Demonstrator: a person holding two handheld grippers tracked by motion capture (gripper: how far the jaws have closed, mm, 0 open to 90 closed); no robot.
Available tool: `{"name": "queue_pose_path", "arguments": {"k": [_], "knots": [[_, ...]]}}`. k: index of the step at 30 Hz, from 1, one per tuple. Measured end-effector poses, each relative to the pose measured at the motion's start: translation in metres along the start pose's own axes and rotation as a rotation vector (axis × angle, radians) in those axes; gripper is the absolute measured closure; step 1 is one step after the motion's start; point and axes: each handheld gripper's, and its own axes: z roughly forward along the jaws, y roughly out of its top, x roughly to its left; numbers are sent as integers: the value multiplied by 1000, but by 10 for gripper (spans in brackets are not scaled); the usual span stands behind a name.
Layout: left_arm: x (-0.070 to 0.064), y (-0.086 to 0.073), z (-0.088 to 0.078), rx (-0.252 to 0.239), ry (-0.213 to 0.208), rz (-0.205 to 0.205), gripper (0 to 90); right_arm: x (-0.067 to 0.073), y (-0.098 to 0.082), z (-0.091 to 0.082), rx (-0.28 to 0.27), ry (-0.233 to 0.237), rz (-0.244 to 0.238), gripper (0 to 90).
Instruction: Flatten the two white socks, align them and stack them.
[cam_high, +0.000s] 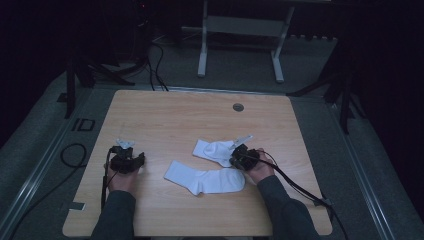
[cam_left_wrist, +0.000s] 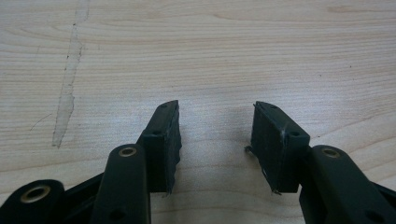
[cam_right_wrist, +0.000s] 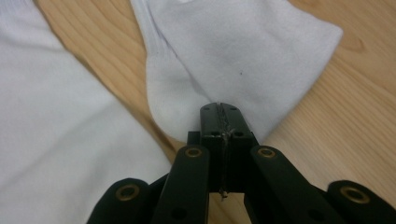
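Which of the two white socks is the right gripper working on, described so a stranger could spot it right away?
Start at the light wooden table and look right of its middle, where two white socks lie. It is the far sock, the smaller, bunched-up one. Unlike the long sock stretched out nearer the person, its right end meets the right gripper, whose jaws are closed at its edge.

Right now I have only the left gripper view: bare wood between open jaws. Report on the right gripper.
Observer: The right gripper has its jaws shut, with the tips at the edge of a folded white sock.
Operator: Say whether it holds fabric.
Observer: Cannot tell; the tips cover that edge.
Operator: Name anything else on the table.
Observer: A second white sock lies flat, nearer the person than the folded one.
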Motion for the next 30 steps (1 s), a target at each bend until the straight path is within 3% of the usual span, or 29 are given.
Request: {"name": "queue_pose_path", "arguments": {"k": [6, 16, 24, 30], "knots": [[0, 0, 0, 1, 0, 0, 522, -9, -10, -10, 36, -9, -4, 859], [0, 0, 0, -2, -2, -1, 521, 3, 12, -22, -30, -4, -53, 827], [0, 0, 0, 0, -5, 0, 520, 15, 42, -2, -56, 29, -99, 738], [0, 0, 0, 0, -5, 1, 520, 16, 51, 18, -8, 34, -100, 685]]}}
